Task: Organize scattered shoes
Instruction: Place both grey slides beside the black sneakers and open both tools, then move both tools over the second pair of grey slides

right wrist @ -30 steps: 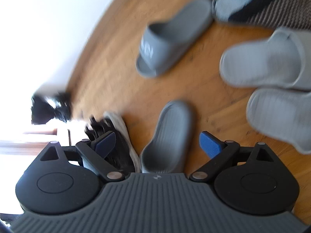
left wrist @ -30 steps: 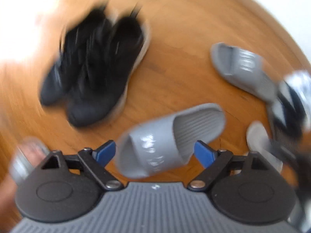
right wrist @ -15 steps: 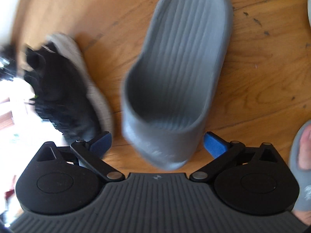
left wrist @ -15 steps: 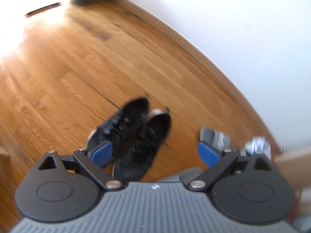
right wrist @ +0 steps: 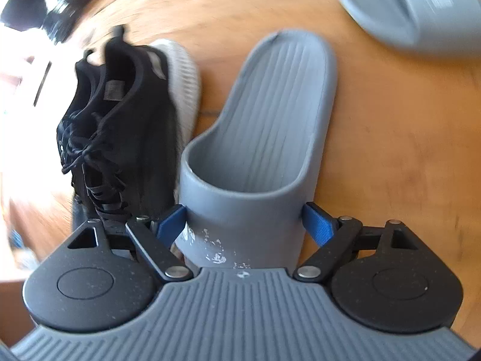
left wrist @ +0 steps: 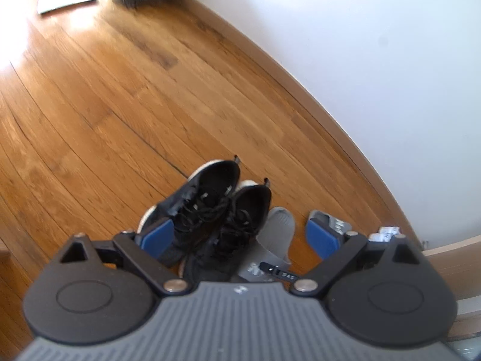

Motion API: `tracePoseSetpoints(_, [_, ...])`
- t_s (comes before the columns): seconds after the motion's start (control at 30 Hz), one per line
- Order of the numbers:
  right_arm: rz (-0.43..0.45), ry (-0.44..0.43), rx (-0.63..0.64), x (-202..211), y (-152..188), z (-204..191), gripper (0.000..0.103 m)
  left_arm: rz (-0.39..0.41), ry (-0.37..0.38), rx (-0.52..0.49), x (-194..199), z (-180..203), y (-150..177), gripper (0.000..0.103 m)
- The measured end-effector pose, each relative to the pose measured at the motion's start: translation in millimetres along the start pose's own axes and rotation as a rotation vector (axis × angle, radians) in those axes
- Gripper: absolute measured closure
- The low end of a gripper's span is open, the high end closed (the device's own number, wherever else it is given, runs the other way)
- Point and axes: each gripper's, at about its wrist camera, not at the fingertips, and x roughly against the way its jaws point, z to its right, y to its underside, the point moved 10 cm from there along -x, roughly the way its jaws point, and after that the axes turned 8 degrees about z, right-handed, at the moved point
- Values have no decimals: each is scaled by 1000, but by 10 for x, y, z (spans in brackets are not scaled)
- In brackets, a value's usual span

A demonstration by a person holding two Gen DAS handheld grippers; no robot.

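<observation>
Straddling grey slide (right wrist: 255, 138), right claw (right wrist: 245, 221); strap print flaked, unreadable.

Black sneakers (left wrist: 216, 210), ribbed grey slide (right wrist: 264, 138), honey-brown wooden floor (left wrist: 120, 90).

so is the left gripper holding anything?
No, the left gripper is open and raised above the floor, with the black sneakers and a grey slide lying below, ungripped.

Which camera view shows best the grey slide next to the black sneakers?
The right wrist view: the grey slide fills the middle, its ribbed footbed and strap plain, the right gripper open around the strap. In the left wrist view only part shows, half hidden behind the black sneakers.
</observation>
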Motion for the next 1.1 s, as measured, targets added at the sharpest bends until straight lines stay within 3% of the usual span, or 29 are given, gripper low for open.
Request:
tracePoseSetpoints(0.2, [-14,-27,-57,-91,-162,-28,13,26,17,-59,78,157,-15,7])
tracePoseSetpoints(0.3, [-10,-62,-162,99,-180,20,11,45,67,-133,150,308,3,7])
tracePoseSetpoints(0.6, [74,-158,-319,873,-109,207,10,80,110,-369,257,579,98,7])
tracePoseSetpoints(0.77, [96,-79,-328,1195,-76,460,10,98,118,-456,315,709,126,7])
tracePoseSetpoints(0.87, [109,-32,-363,1450,-121,536,10,121,174,-479,434,805,135,7])
tracePoseSetpoints(1.1, [216,19,-370,2099,-402,291,10,150,245,-509,613,878,161,6])
